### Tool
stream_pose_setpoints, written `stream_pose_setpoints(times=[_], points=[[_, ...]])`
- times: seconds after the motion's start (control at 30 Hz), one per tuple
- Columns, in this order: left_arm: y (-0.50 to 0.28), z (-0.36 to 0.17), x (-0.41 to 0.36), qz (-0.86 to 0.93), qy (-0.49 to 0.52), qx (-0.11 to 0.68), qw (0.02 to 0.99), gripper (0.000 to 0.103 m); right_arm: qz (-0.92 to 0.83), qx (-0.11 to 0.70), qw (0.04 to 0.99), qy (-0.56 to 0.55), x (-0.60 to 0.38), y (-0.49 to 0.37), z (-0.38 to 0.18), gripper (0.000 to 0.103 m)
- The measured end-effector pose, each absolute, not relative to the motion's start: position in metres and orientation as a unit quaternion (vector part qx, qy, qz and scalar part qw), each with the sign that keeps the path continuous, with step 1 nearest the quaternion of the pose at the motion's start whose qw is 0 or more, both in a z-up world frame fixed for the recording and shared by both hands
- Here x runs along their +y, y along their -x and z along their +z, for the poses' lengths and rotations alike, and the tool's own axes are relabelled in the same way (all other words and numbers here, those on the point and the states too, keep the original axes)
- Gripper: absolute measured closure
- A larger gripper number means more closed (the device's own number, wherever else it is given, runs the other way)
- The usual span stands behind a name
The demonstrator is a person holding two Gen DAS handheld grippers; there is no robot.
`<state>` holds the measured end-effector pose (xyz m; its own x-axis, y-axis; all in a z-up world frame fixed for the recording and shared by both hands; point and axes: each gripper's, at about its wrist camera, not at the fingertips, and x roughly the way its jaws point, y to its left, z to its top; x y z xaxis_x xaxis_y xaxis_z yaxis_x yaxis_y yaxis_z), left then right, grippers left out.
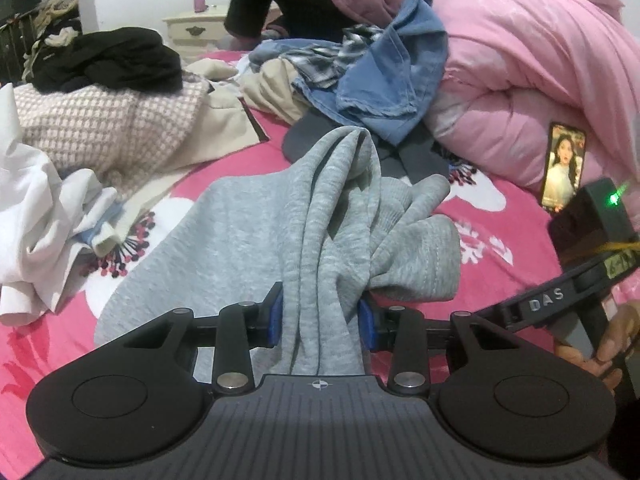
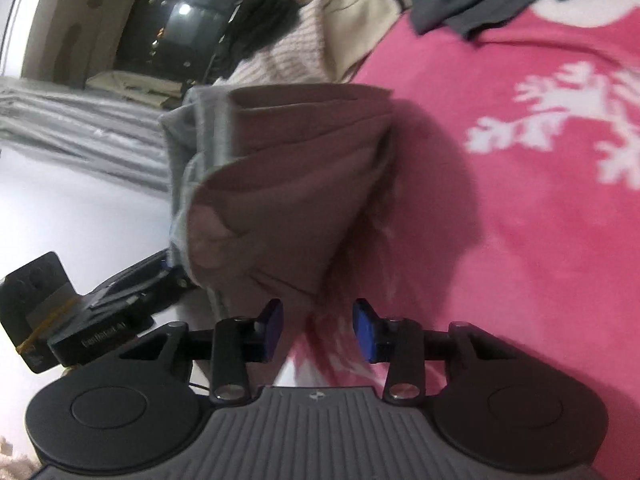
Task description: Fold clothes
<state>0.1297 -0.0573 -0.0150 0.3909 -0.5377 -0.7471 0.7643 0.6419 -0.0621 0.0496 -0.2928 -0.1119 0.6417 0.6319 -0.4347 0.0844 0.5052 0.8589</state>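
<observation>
Grey garment (image 1: 320,248), one, clamped in left gripper (image 1: 320,320); right gripper (image 2: 318,328) released, nothing between pads.

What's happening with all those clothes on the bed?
A person is folding clothes with a hand-held claw in each hand. The left claw is clamped on a bunched-up soft grey sweatshirt lying on the pink flowered bedspread. The right claw looks open over the bedspread, with the garment just ahead. More unfolded clothes are piled behind.

Our black left gripper (image 1: 320,322) and right gripper (image 2: 318,328): blue pads (image 2: 364,330), silver pivot screws, ribbed grey housings, round black side discs.
</observation>
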Motion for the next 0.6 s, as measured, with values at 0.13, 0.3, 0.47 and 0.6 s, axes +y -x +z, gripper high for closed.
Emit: stream_pose_setpoints(times=[0.13, 0.3, 0.47, 0.6], points=[[-0.126, -0.019, -0.058, -0.399, -0.149, 0.383, 0.820, 0.066, 0.138, 0.365, 0.796, -0.462, -0.295, -0.061, -0.112, 0.061], [-0.117, -0.025, -0.060, -0.399, -0.158, 0.374, 0.822, 0.058, 0.134, 0.339, 0.763, -0.535, -0.314, -0.058, -0.125, 0.066], [-0.106, -0.031, -0.070, -0.393, -0.192, 0.355, 0.826, 0.065, 0.127, 0.334, 0.744, -0.564, -0.322, -0.059, -0.133, 0.078], [-0.112, -0.029, -0.070, -0.380, -0.175, 0.361, 0.833, 0.070, 0.110, 0.307, 0.712, -0.622, -0.334, -0.055, -0.147, 0.078]])
